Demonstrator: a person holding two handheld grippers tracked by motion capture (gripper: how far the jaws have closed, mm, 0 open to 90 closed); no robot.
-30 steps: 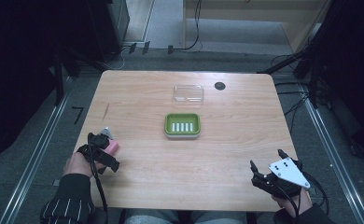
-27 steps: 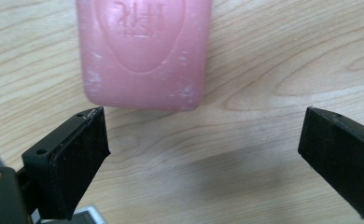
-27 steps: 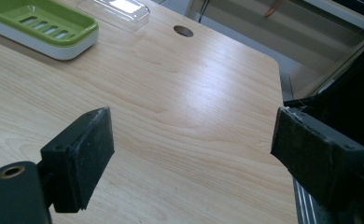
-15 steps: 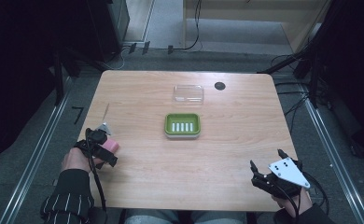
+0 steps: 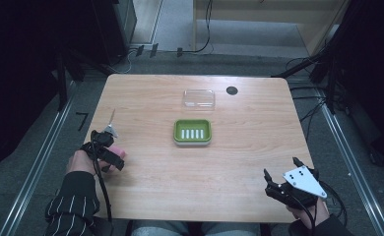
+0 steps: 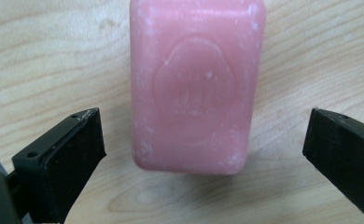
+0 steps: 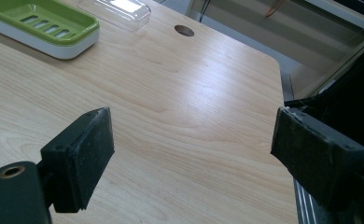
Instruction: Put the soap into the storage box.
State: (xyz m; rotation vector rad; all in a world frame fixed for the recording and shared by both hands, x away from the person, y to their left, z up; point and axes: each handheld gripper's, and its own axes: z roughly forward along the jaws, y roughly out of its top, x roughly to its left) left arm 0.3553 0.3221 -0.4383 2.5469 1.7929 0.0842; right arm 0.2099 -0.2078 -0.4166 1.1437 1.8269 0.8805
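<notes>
A pink bar of soap [image 6: 196, 88] lies flat on the wooden table [image 5: 239, 147] near its left edge. My left gripper [image 6: 206, 140] is open, with one jaw on either side of the soap's near end and neither touching it. In the high view, the left gripper [image 5: 105, 147] covers most of the soap. A green soap dish [image 5: 192, 132] with a slotted floor stands at the table's middle and holds nothing. My right gripper [image 5: 278, 189] rests open at the front right corner with nothing between its jaws [image 7: 194, 154].
A clear plastic lid [image 5: 199, 98] lies behind the green dish [image 7: 40, 28], with a round cable hole [image 5: 232, 90] to its right. Bare wood stretches between the dish and both grippers. Metal rails and cables run along the floor beside the table.
The left hand and gripper have edged slightly forward over the soap at the left edge. The right gripper has stayed put.
</notes>
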